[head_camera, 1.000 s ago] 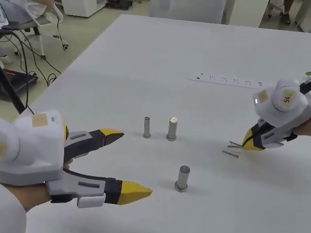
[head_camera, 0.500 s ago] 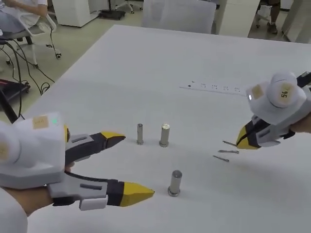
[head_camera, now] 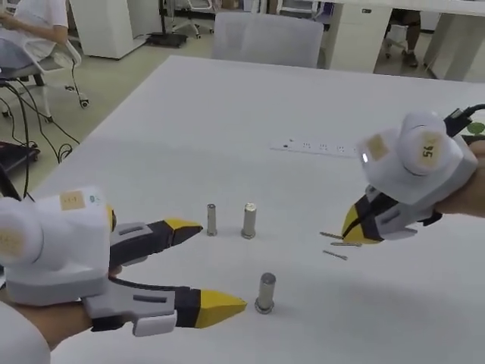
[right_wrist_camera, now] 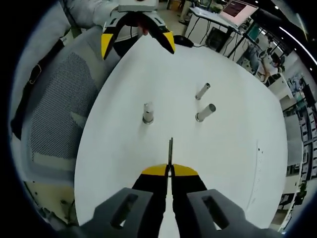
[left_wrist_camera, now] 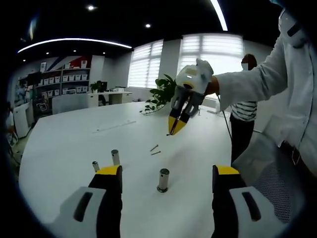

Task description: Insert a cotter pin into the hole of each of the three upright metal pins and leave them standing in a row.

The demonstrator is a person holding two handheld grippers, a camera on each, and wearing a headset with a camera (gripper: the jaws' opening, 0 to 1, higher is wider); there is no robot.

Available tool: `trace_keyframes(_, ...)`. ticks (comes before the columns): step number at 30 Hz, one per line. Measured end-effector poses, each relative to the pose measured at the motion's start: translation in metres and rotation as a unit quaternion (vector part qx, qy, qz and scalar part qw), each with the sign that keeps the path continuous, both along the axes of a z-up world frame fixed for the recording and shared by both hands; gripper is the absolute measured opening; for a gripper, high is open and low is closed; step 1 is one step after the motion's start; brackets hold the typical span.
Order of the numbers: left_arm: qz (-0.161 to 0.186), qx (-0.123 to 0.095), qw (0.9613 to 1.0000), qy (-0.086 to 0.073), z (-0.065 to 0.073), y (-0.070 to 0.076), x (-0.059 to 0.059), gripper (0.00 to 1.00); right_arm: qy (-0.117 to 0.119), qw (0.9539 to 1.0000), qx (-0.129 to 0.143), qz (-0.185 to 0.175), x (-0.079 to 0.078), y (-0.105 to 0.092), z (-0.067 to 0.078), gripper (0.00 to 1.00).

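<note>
Three smooth, shiny metal pins (head_camera: 248,221) stand upright on the matte white table (head_camera: 227,114): two side by side mid-frame in the head view, the third lower down. The right gripper (head_camera: 355,231) is clamped on a thin wire cotter pin (right_wrist_camera: 170,151), which points straight up-frame from the yellow tips in its own view. The left gripper (head_camera: 217,265) has its jaws wide apart, lower left. Loose cotter pins (head_camera: 334,255) lie flat near the right tips. The pins' holes are too small to make out.

Power strip (head_camera: 318,146), grey chair (head_camera: 265,38)
</note>
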State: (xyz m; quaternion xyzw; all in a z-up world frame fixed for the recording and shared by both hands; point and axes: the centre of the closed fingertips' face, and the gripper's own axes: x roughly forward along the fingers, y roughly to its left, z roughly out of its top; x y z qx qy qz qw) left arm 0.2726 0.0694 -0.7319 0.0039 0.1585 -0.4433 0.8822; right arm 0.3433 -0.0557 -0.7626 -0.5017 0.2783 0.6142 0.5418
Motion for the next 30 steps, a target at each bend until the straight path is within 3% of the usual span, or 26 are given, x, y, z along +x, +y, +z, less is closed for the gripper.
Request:
trace_keyframes(10,0.004,-0.014,0.9997,0.021,-0.002,-0.009,-0.007,0.61,-0.003,0.9994,0.009,0.034,-0.027,0.021,0.005,0.03)
trace_keyframes(15,0.015,-0.042,0.9978,0.048,0.0,-0.014,-0.01,0.54,-0.008,0.9987,0.011,0.049,-0.04,0.03,0.01,0.03)
trace_keyframes(18,0.015,-0.047,0.9969,0.061,-0.001,-0.015,-0.011,0.45,-0.01,0.9982,0.013,0.058,-0.048,0.036,0.012,0.03)
trace_keyframes(20,0.016,-0.048,0.9963,0.07,-0.003,-0.018,-0.012,0.44,-0.011,0.9978,0.014,0.063,-0.051,0.039,0.013,0.03)
trace_keyframes(25,0.021,-0.074,0.9914,0.106,-0.005,-0.025,-0.014,0.35,-0.012,0.9969,0.018,0.075,-0.062,0.047,0.014,0.03)
trace_keyframes(30,0.029,-0.11,0.9829,0.145,-0.004,-0.031,-0.013,0.28,-0.012,0.9963,0.021,0.082,-0.07,0.052,0.013,0.03)
